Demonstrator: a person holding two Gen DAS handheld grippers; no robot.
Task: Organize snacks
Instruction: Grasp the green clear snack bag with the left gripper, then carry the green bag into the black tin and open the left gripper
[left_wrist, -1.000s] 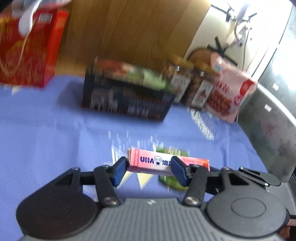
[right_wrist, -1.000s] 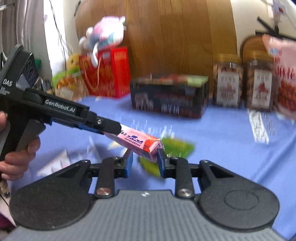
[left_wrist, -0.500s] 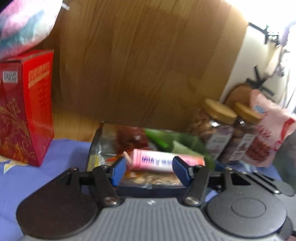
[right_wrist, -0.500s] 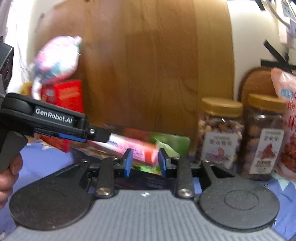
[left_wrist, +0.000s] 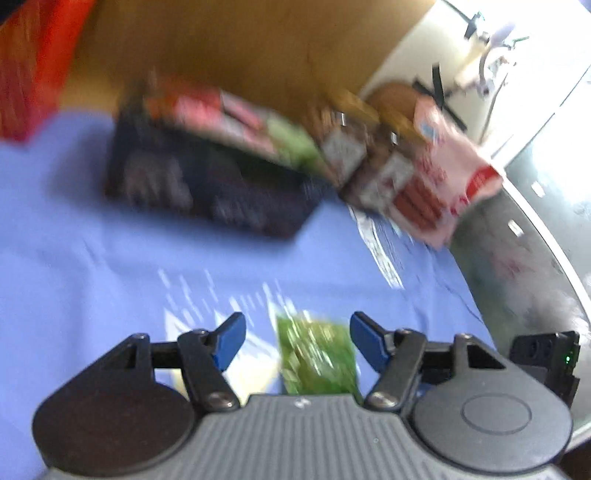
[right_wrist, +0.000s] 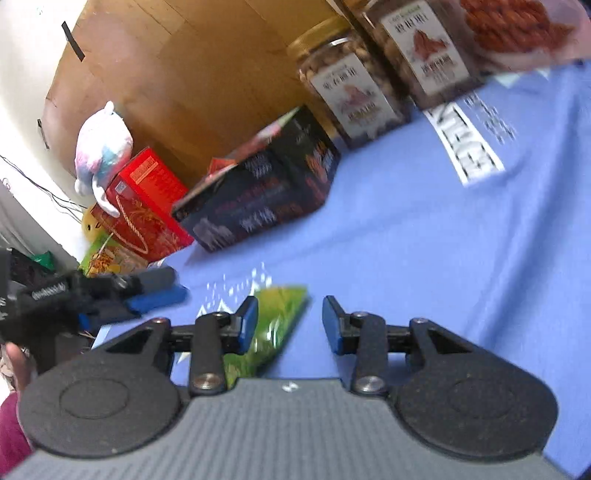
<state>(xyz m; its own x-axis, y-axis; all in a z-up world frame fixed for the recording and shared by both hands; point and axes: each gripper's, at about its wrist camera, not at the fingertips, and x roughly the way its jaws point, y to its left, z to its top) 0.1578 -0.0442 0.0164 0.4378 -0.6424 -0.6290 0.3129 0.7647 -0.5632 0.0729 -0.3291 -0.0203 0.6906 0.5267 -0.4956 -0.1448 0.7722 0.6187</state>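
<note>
A green snack packet (left_wrist: 316, 360) lies flat on the blue tablecloth, just below both grippers; it also shows in the right wrist view (right_wrist: 271, 326). My left gripper (left_wrist: 297, 341) is open and empty above it. My right gripper (right_wrist: 290, 323) is open and empty, its left finger over the packet. A black snack box (left_wrist: 210, 184) stands behind, with pink and green packets inside; it also shows in the right wrist view (right_wrist: 266, 192). The left gripper (right_wrist: 147, 291) appears at the left of the right wrist view.
Two nut jars (right_wrist: 351, 85) and a pink snack bag (left_wrist: 443, 173) stand right of the box. A red gift box (right_wrist: 142, 206) with a plush toy (right_wrist: 101, 147) on it stands left. A wooden board (left_wrist: 240, 48) is behind. The table edge (left_wrist: 480, 306) runs at right.
The pink packet that both grippers held is gone from them and lies in the black box. Both grippers have opened and drawn back down over the green packet.
</note>
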